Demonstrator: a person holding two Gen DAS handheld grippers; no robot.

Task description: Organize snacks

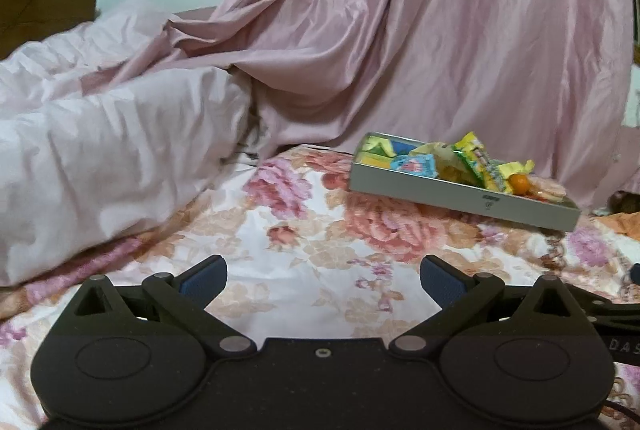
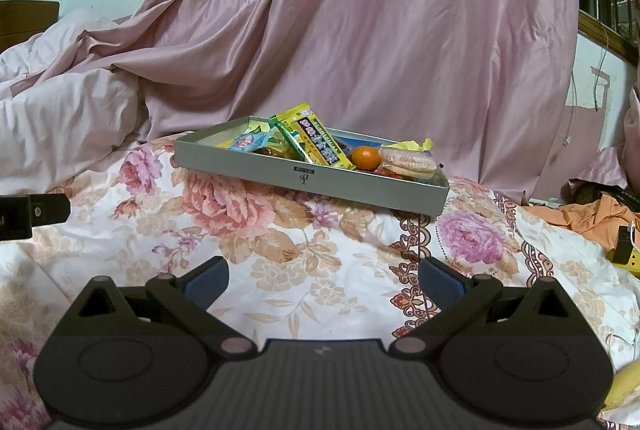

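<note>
- The right gripper (image 2: 323,280) sits nearest the lens, its blue-padded fingers (image 2: 206,282) spread wide apart with nothing between them, low over the flowered bedsheet (image 2: 280,262); I judge that it hangs back from the goods so that the whole box stays in sight.
- The left gripper (image 1: 323,280) is likewise spread wide and empty, low over the same sheet and pointed left of the box, which shows at the right of its view.
- The grey shallow box (image 2: 256,166) lies on the bed, well ahead of both grippers, its far edge close under the hanging pink curtain (image 2: 380,30); it sits slightly askew, likely because the bedding beneath is soft.
- Inside it the snacks lie heaped, not sorted in rows: a yellow-and-green bar packet (image 2: 314,142) leans upward across the middle, a small blue packet (image 2: 250,141) lies toward the left end, a mandarin (image 2: 366,157) sits right of the bar, and a clear pack of round rice crackers (image 2: 408,162) rests at the right end. Yellow wrappers show behind; what is beneath I cannot tell.
- All snacks in clear sight are in the box; a yellow curve like a banana (image 2: 624,386) lies outside at the lower right edge.
- This fits either snacks gathered in already or a heap awaiting sorting.
</note>
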